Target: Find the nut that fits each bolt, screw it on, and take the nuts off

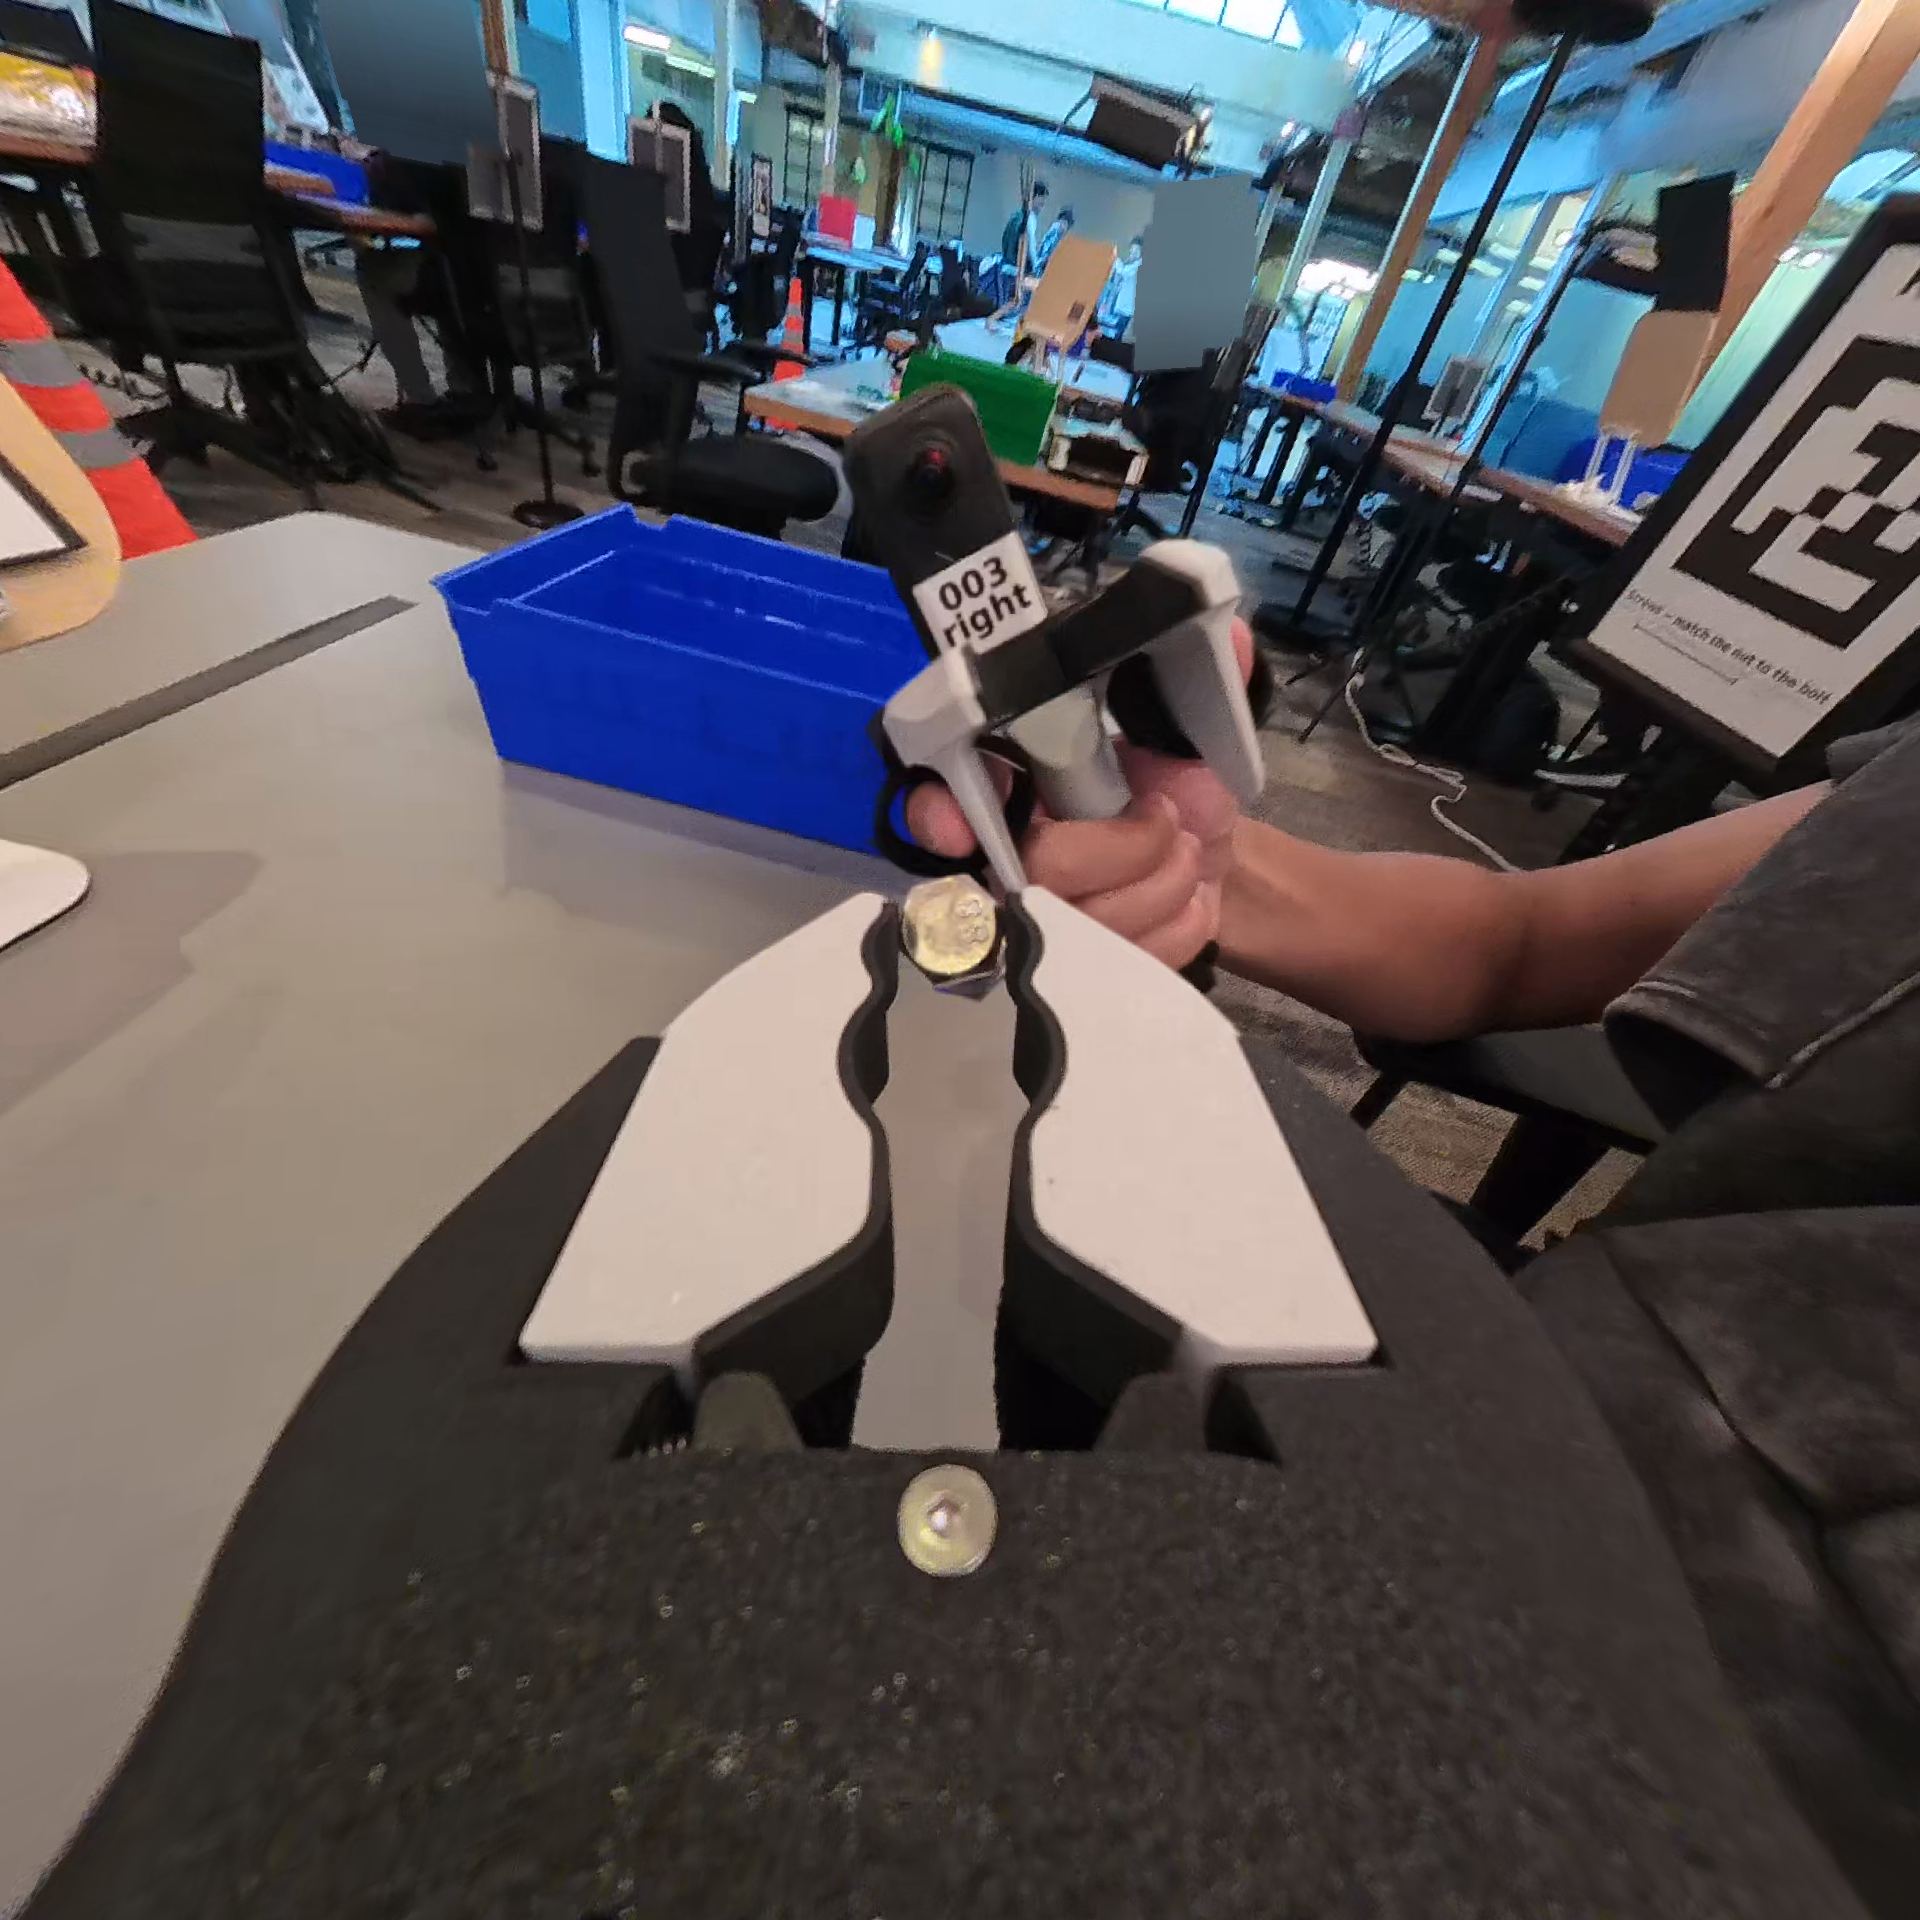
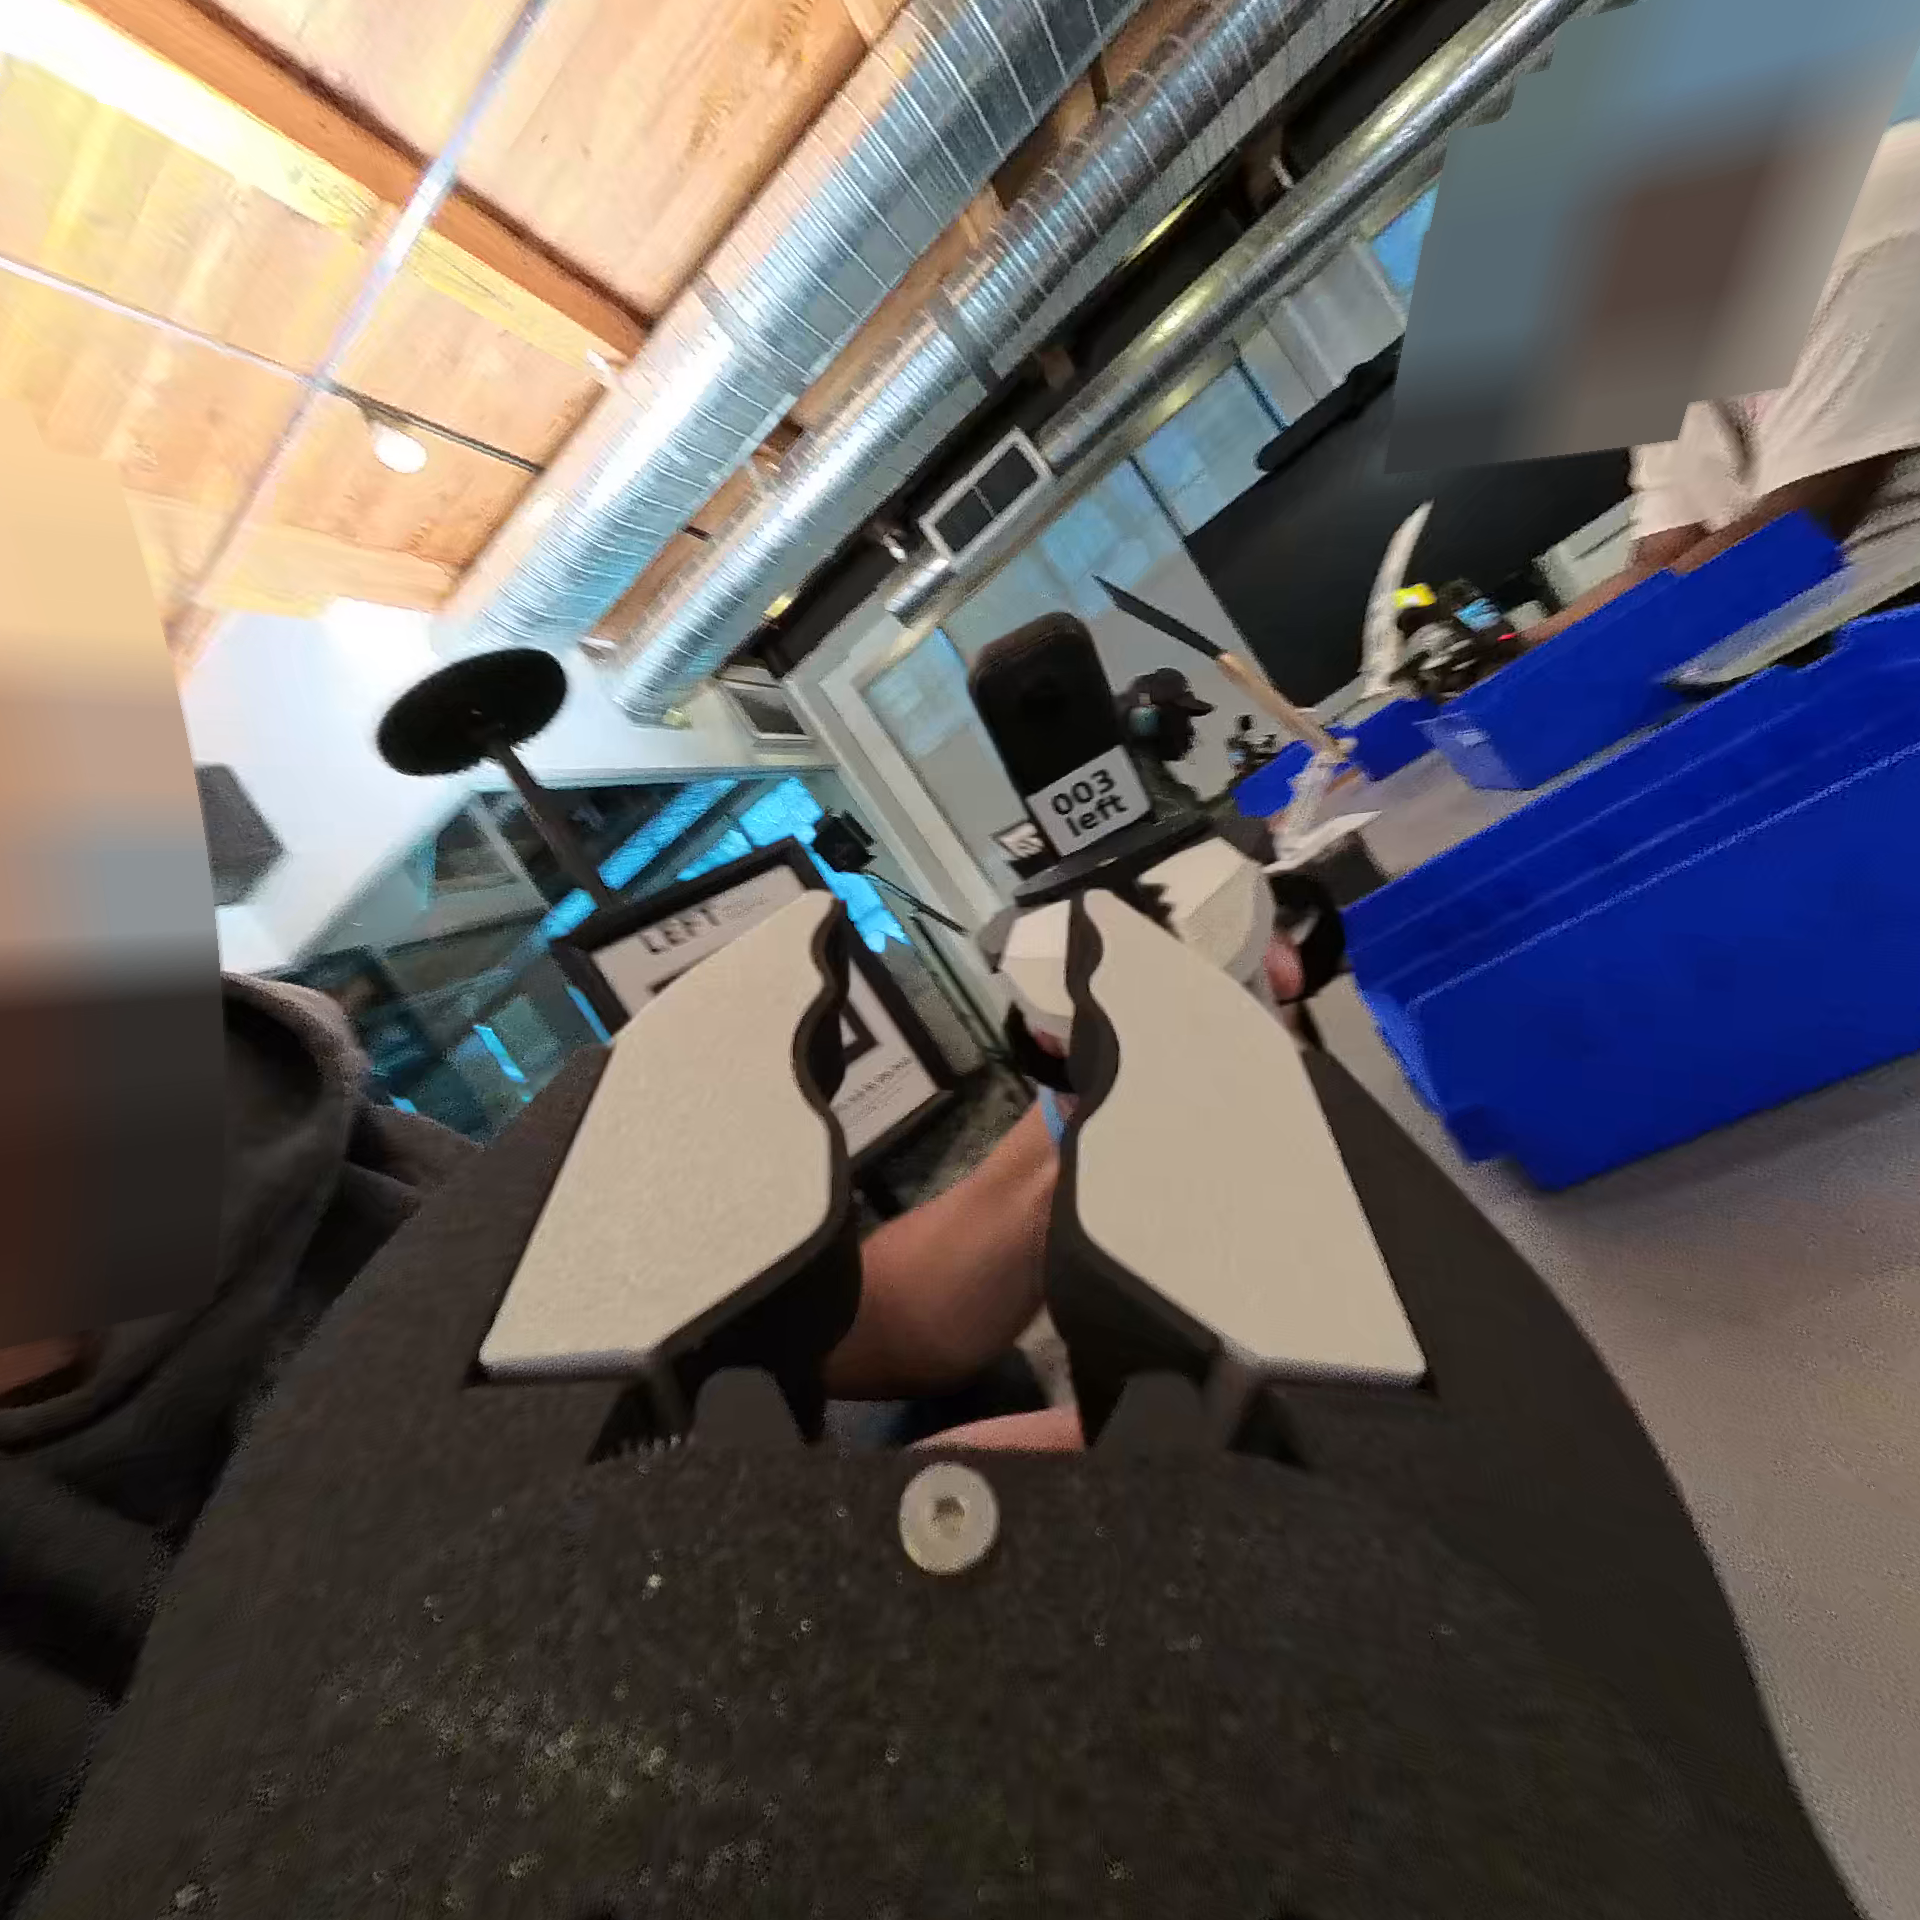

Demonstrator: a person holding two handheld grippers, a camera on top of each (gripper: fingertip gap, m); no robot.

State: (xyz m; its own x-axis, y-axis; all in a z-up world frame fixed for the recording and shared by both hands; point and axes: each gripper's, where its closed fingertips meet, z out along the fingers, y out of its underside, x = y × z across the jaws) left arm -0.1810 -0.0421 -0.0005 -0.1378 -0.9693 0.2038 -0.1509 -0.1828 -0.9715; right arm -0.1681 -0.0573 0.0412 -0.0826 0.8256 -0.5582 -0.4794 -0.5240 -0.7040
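We note a silvery hex bolt (image 1: pixel 951 933), head toward us, pinched at the left claw (image 1: pixel 951 940) tips above the grey worktop (image 1: pixel 312 935). Right claw (image 2: pixel 961 961) tilted, narrowly parted, empty.

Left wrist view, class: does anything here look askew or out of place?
Little stands out. The bolt sits tilted between the left gripper fingertips, head toward the camera. The right gripper points at it with jaws wide open. The blue bin rests level.
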